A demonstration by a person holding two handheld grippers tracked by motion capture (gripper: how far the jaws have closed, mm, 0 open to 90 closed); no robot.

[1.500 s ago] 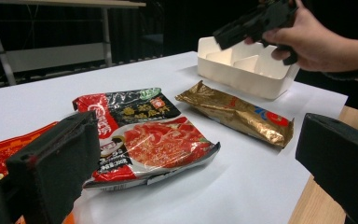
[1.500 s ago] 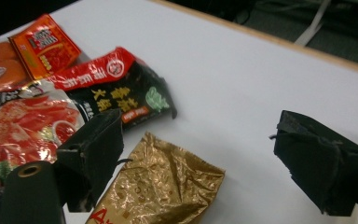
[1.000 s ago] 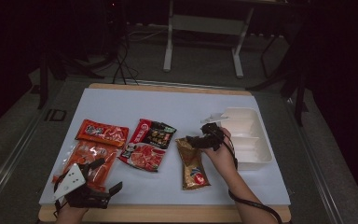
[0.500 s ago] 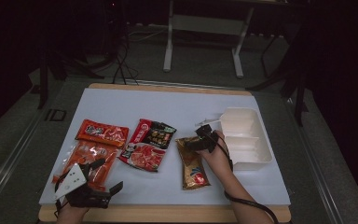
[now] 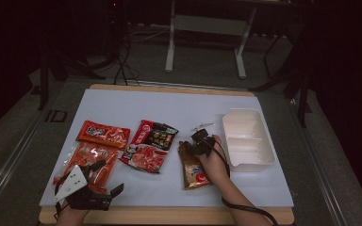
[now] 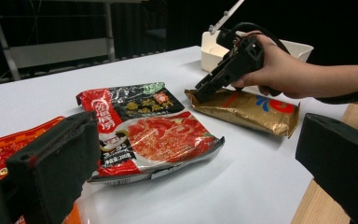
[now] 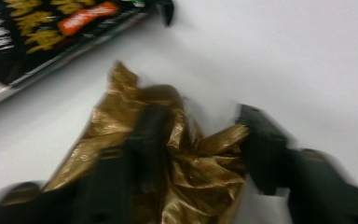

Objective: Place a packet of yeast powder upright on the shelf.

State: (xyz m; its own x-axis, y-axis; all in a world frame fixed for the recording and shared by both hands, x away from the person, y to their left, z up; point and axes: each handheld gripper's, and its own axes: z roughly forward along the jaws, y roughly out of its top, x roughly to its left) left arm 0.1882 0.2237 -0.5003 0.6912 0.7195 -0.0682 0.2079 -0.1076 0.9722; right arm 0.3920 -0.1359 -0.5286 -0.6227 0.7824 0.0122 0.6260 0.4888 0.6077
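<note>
A dark recording studio or lab: a white-covered tabletop (image 5: 184,113) is lit while all around it lies in blackness. Behind the tabletop stand a metal stand's legs (image 5: 205,42), with cables (image 5: 122,61) trailing over grey floor.

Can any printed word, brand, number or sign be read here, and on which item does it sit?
None can be quoted letter for letter.
Red-and-black plastic food packet: large yellow characters and a small white panel, too small and blurred to read.
Gold foil packet: red and blue shapes, partly hidden by the hand, unreadable.
Two orange-red packets: pale markings, too small to read.
White plastic divided tray: no print seen.
</note>
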